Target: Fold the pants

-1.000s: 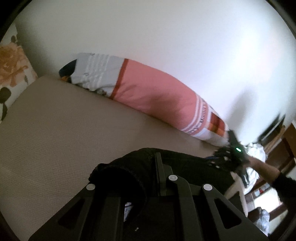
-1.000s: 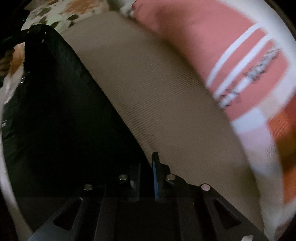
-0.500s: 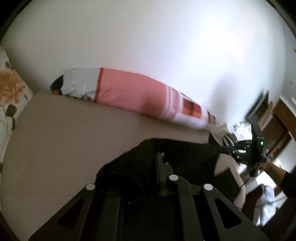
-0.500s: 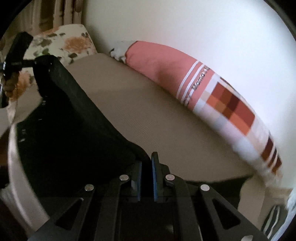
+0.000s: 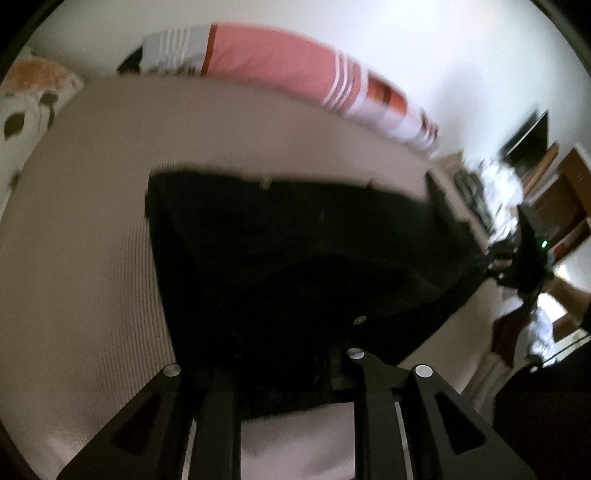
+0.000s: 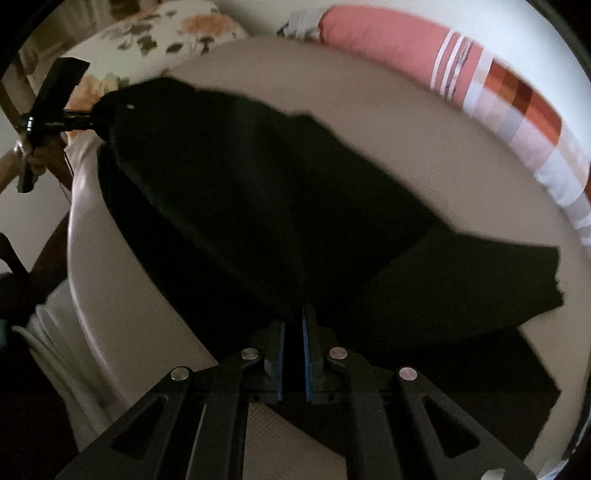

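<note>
The black pants are lying spread across the beige bed, near the pink bolster. The right claw is pinching their near edge. The left claw is opening, cloth lying between its fingers.

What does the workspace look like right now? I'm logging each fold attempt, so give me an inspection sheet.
Surface: beige mattress, ribbed weave, bare around the garment.
Job's things: black pants spread across the mattress, one part draped over another.
Clutter: pink striped bolster along the wall; floral pillow at the head end.
Grippers: right gripper shut on the pants; left gripper has its jaws opening with black cloth between them.
Cables: a thin dark cord hangs under the right gripper's body.
Surroundings: white wall; wooden furniture and white laundry beyond the bed, blurred.
</note>
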`<state>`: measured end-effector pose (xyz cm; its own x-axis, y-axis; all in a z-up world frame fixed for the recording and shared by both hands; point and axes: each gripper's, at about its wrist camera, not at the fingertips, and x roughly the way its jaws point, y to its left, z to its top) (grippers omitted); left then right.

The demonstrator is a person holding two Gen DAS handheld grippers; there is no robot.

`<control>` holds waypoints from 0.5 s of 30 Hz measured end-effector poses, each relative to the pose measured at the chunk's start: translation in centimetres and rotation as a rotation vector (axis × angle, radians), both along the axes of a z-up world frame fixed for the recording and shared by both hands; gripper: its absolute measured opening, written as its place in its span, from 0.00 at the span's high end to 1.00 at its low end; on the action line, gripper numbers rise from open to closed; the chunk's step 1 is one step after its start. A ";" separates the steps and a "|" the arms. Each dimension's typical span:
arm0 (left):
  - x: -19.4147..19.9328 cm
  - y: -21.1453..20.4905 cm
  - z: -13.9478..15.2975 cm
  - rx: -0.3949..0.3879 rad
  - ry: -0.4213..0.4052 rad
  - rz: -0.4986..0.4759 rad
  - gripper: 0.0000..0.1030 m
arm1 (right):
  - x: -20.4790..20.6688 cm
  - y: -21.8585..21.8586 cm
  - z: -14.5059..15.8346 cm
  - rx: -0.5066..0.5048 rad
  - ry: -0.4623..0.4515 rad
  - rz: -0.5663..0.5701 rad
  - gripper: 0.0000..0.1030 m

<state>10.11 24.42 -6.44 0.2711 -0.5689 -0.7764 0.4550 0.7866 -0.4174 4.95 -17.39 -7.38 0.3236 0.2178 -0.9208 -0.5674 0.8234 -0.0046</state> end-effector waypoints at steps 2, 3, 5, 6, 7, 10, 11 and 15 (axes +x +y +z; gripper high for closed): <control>-0.7 -0.3 -0.8 0.052 0.018 -0.015 0.75 | -0.1 0.1 -1.1 -0.006 0.022 -0.005 0.94; -1.0 -0.4 -1.0 0.078 0.017 -0.013 0.74 | -0.1 0.1 -1.5 -0.010 0.026 -0.006 0.94; -1.5 -0.5 -0.8 0.095 0.014 -0.006 0.73 | -0.1 0.2 -2.1 -0.019 0.028 -0.004 0.94; -1.6 -0.7 -0.4 0.111 0.011 -0.005 0.71 | 0.2 0.3 -2.2 -0.020 0.029 -0.006 0.94; -1.7 -0.8 0.0 0.145 0.006 0.001 0.60 | 0.1 0.3 -2.2 -0.016 0.028 -0.011 0.94; -2.8 -0.7 1.0 0.287 -0.028 0.031 0.30 | -0.1 0.4 -2.4 -0.011 0.026 -0.017 0.93; -3.2 -0.3 1.4 0.303 -0.041 0.036 0.30 | -0.1 0.3 -2.4 -0.007 0.024 -0.020 0.93; -4.8 2.7 2.7 0.188 0.037 0.185 0.30 | -0.1 0.3 -2.5 0.002 0.012 -0.023 0.93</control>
<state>5.33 27.12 -3.74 0.3264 -0.3572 -0.8751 0.2838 0.9202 -0.2698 4.83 -17.08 -9.92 0.3175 0.2126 -0.9241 -0.5484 0.8362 0.0040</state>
